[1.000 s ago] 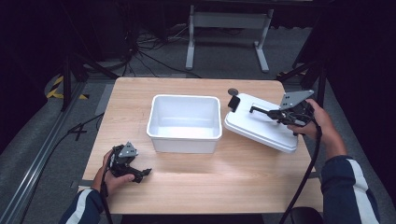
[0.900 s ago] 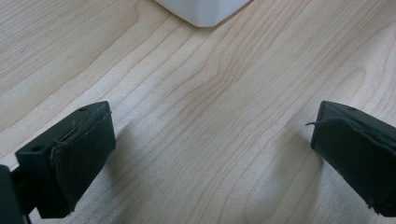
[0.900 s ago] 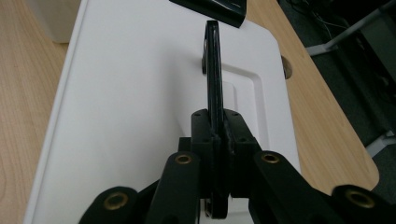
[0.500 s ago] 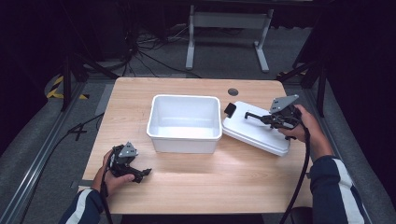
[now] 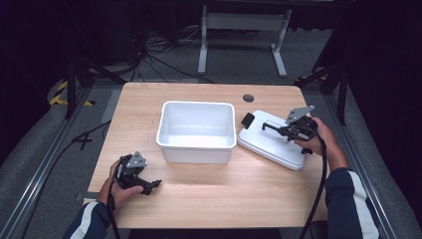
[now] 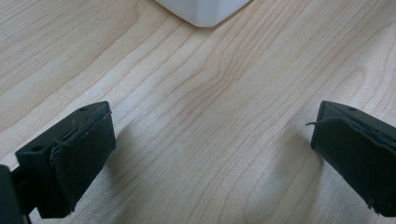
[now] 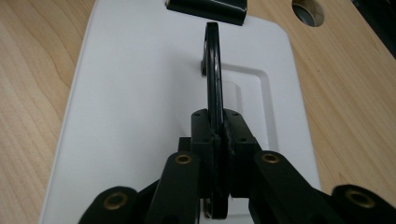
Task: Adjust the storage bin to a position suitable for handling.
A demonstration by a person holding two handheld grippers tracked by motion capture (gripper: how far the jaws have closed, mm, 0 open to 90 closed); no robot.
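A: Where is the flat white plastic lid (image 5: 272, 140) with the thin black handle (image 7: 214, 70) right now?

B: It lies on the pale wooden counter (image 5: 209, 194) at the right side, just beside the open white rectangular plastic bin (image 5: 197, 130), its near corner close to the bin's right wall. The right claw (image 7: 215, 135) is clamped on the black handle, pads pressed together around that thin strip.

A: And the left claw (image 6: 210, 154)?

B: Its jaws stand wide apart with nothing between them but bare wood. It rests low at the front left of the counter, and a corner of the bin shows just ahead of it.

A: So what does the next move turn on?

B: The bin lies to the left of the lid, as seen from above. The lid's long axis runs slanted across the counter, while the bin's long side runs straight across, left to right. My judgement: to seat the lid, the right hand must carry it leftwards and turn it until the two long sides agree. The right hand is the nearer one and already has the grip; the left is well apart from both.
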